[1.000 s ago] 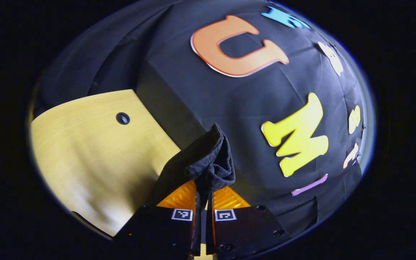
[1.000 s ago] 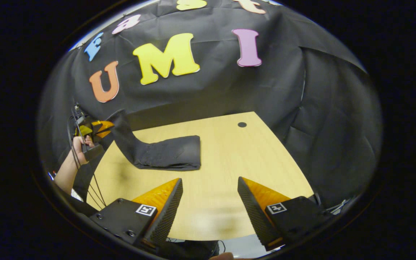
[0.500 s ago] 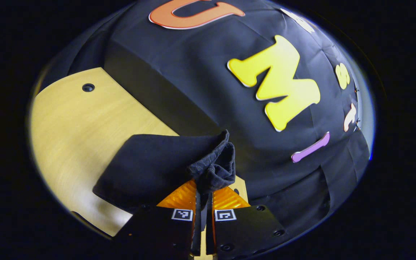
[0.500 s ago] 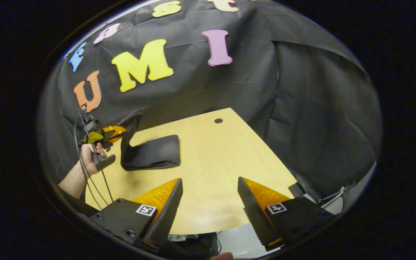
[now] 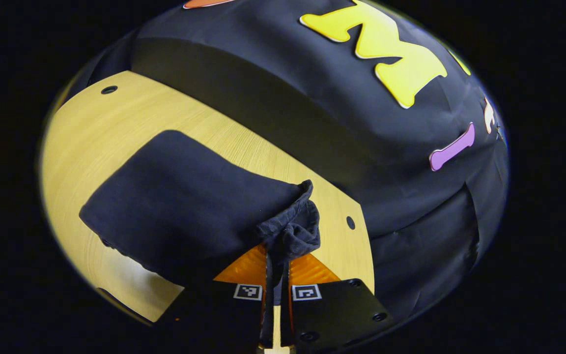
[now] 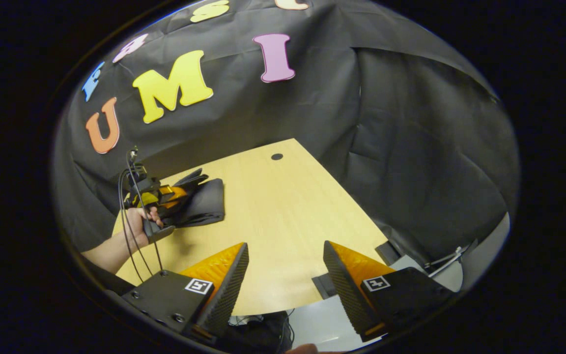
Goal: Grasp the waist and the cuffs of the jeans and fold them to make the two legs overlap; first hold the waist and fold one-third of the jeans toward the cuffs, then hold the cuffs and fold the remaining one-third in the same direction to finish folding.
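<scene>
Left gripper view looks along the left tongs [image 5: 277,263], whose two fingers are pressed together on a bunched, hemmed corner of the jeans [image 5: 184,211]. From that pinched corner the dark denim runs away toward the desk's far corner hole [image 5: 109,90], its long axis slanting from the tongs up to the rounded fold at the far end. The cloth is matte, soft and lightly creased, and it lies as a thick, rounded slab of layers on the pale wood-grain desk [image 5: 116,118]. A second small round hole [image 5: 351,222] sits in the desk just beside the pinched corner, near the desk's edge.

In the right gripper view the jeans [image 6: 204,201] form a short folded bundle on the desk [image 6: 273,216], with a hand [image 6: 138,223] holding the left tongs [image 6: 177,192] clamped at the bundle's near end and thin dark cables [image 6: 130,236] hanging by the wrist. The right tongs [image 6: 285,268] hover well apart from the jeans over bare desk, fingers spread wide and holding nothing; their inner faces are ribbed. A round hole [image 6: 276,157] marks the desk beyond the jeans.
</scene>
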Available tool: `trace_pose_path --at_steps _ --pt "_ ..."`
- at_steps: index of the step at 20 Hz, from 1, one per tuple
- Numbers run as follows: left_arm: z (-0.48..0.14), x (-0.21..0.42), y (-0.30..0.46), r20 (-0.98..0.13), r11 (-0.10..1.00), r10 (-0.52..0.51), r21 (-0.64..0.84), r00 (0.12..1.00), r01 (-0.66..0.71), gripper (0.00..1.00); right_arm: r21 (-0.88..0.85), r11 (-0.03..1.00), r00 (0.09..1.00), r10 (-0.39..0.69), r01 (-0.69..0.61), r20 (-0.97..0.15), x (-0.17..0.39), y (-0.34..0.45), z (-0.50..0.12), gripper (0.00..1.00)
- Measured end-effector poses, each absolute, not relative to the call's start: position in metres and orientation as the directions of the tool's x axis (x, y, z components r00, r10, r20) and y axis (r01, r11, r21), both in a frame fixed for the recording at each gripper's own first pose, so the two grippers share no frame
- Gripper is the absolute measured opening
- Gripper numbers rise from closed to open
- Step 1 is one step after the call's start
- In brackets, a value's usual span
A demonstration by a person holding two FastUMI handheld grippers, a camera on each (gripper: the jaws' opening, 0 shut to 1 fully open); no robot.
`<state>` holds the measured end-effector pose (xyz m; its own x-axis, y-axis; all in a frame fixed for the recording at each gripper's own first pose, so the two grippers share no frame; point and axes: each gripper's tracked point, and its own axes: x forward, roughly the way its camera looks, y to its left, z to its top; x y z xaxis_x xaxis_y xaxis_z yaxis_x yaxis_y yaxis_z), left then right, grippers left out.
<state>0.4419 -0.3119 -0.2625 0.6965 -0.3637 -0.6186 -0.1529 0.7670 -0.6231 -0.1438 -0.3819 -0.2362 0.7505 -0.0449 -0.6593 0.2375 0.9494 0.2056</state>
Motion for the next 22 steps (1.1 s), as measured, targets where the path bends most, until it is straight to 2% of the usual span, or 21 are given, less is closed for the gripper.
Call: trace_pose_path --at_steps 2,4,5,7,8,9,12,15,16,19,22 --pt "-0.278 0.439 -0.316 -0.632 0.744 -0.374 -0.641 0.679 -0.187 0.10 0.220 0.945 0.747 -0.036 0.241 -0.664 -0.141 -0.383 -0.240 0.95" --pt "-0.284 0.437 -0.316 -0.636 0.715 -0.383 -0.664 0.670 -0.221 0.16 0.228 0.944 0.744 -0.027 0.239 -0.667 -0.137 -0.383 -0.244 0.95" --pt "-0.285 0.436 -0.317 -0.633 0.705 -0.390 -0.672 0.669 -0.225 0.23 0.229 0.944 0.744 -0.024 0.236 -0.668 -0.135 -0.383 -0.245 0.95" --pt "-0.286 0.437 -0.319 -0.638 0.712 -0.390 -0.666 0.664 -0.223 0.49 0.235 0.945 0.743 -0.014 0.229 -0.669 -0.131 -0.382 -0.247 0.95" --pt "-0.285 0.436 -0.319 -0.644 0.723 -0.381 -0.655 0.664 -0.220 0.35 0.240 0.944 0.744 -0.009 0.227 -0.668 -0.130 -0.382 -0.247 0.95" --pt "-0.283 0.435 -0.319 -0.649 0.736 -0.373 -0.643 0.663 -0.215 0.45 0.247 0.943 0.747 -0.003 0.224 -0.665 -0.128 -0.381 -0.247 0.95" --pt "-0.274 0.435 -0.324 -0.647 0.770 -0.362 -0.613 0.671 -0.176 0.48 0.257 0.942 0.753 0.009 0.213 -0.658 -0.125 -0.376 -0.245 0.95" --pt "-0.264 0.431 -0.332 -0.638 0.784 -0.376 -0.605 0.672 -0.137 0.70 0.261 0.942 0.758 0.011 0.211 -0.652 -0.124 -0.373 -0.245 0.95" --pt "-0.261 0.430 -0.332 -0.639 0.788 -0.374 -0.601 0.672 -0.134 0.86 0.265 0.940 0.761 0.009 0.214 -0.648 -0.125 -0.374 -0.244 0.95" --pt "-0.245 0.423 -0.332 -0.619 0.781 -0.383 -0.613 0.686 -0.116 0.86 0.194 0.963 0.777 -0.026 0.189 -0.629 -0.124 -0.371 -0.240 0.95" --pt "-0.206 0.407 -0.332 -0.583 0.796 -0.414 -0.604 0.699 -0.032 0.86 0.181 0.976 0.819 0.002 0.124 -0.574 -0.115 -0.349 -0.215 0.96"
